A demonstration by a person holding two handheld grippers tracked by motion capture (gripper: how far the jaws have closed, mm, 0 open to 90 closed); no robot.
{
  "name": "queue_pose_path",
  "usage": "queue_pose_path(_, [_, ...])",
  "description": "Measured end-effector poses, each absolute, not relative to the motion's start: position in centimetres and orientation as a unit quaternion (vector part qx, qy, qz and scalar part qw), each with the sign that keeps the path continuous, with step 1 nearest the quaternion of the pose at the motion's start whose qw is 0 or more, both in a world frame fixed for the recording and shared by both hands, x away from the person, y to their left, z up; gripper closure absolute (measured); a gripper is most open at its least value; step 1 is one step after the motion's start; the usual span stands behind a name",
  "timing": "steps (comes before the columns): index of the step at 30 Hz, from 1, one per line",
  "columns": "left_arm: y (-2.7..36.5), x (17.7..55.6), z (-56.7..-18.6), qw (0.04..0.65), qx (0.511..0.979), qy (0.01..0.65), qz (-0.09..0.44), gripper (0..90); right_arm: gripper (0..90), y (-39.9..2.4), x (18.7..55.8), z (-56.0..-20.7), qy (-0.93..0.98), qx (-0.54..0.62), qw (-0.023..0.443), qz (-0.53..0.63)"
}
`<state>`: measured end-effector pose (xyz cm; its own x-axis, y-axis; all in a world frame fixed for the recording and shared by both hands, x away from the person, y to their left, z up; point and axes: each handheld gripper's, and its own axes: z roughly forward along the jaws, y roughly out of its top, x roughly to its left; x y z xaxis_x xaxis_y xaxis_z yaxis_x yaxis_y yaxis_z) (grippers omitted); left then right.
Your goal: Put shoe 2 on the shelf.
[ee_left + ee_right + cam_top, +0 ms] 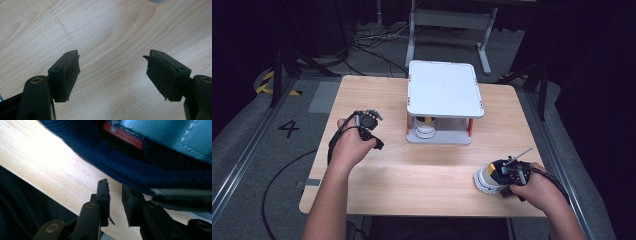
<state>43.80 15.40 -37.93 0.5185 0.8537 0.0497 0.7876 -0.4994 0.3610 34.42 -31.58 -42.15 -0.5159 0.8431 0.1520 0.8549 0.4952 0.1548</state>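
The right gripper is down at the shoe near the front right edge of the worktop. Its jaws sit a little apart under the shoe's blue collar, pinching nothing. Next they need to close on the collar. The left gripper waits, jaws wide and empty.

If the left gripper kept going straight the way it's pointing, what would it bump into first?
Probably the bare wooden table. The left gripper has open jaws with nothing between them, and wood lies ahead, though how far is unclear.
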Motion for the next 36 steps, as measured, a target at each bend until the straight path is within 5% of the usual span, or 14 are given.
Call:
queue_pose_path(14, [15.4, 43.8, -38.2, 0.143, 0.858, 0.482, 0.109, 26.3, 62.7, -33.4, 32.3, -36.6, -0.833, -0.506, -0.022, -0.223])
queue_pose_path(22, [15.2, 43.8, -38.4, 0.136, 0.86, 0.482, 0.101, 26.0, 43.5, -35.8, 33.2, -35.0, -0.756, -0.554, -0.178, -0.299])
queue_pose_path(36, [16.3, 43.5, -39.1, 0.124, 0.854, 0.495, 0.095, 25.5, 37.9, -36.0, 35.2, -37.2, -0.737, -0.599, -0.116, -0.292])
